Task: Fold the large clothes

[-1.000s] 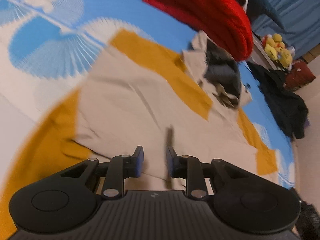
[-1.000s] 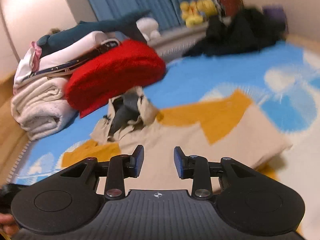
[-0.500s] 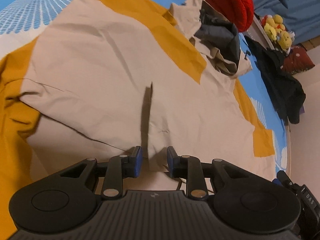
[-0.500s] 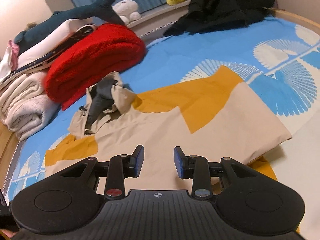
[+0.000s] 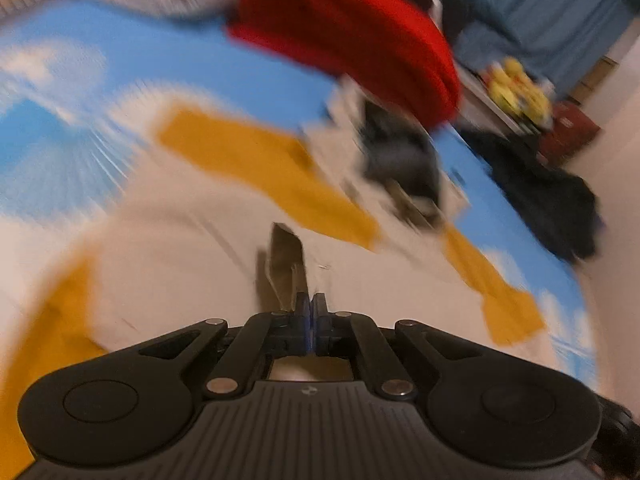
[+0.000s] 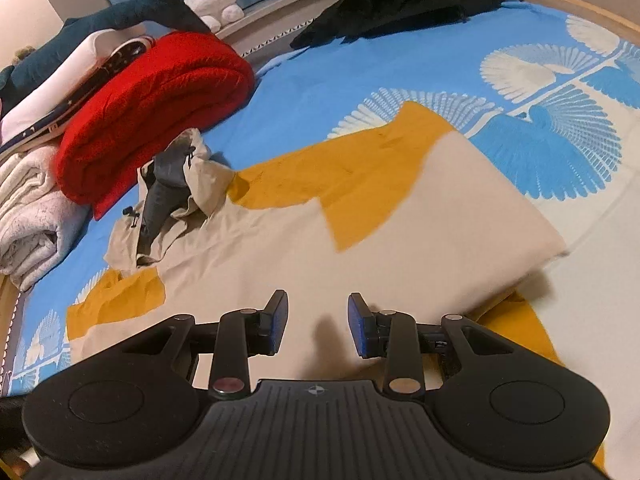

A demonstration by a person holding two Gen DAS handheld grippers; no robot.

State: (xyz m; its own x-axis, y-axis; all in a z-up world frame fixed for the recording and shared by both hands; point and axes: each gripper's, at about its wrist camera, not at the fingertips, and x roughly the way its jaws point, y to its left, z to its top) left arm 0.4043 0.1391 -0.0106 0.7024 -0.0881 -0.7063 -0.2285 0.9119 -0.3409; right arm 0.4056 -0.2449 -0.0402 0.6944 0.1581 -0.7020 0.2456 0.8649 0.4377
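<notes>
Large beige-and-mustard fabric garment (image 6: 360,240) lies spread nearly flat on the bed with the blue-and-white fan-print sheet (image 6: 360,72), taking up most of the near half; its grey-lined hood (image 6: 172,196) is bunched at the far end, just beside the folded red knit blanket (image 6: 152,108).

Left gripper (image 5: 310,308): its jaws have just been closing and now stand pressed together, with a thin raised ridge of the beige cloth pinched between them. The left view is heavily motion-blurred, so I cannot tell how much cloth is caught.

Right gripper (image 6: 318,328): jaws part-open, nothing between them, hovering just above the beige panel; its shadow falls on the cloth below.

Handling, as a judgement:
- soft, limp and light for its size; no stiffness, will sag and drape from any held point
- two layers likely; a shallow pinch may take only the top layer
- woven surface looks matte, not slippery, but a thin pinch can slide out under the garment's own weight
- not fragile; drag over the sheet may pull wrinkles or shift the folded sleeve

Where to hold: near edge or hem, both grippers apart along that edge so the fold carries evenly. Avoid the hood's bulk and its cords. Right side's folded corner (image 6: 552,248) is a clean spot for that gripper.
</notes>
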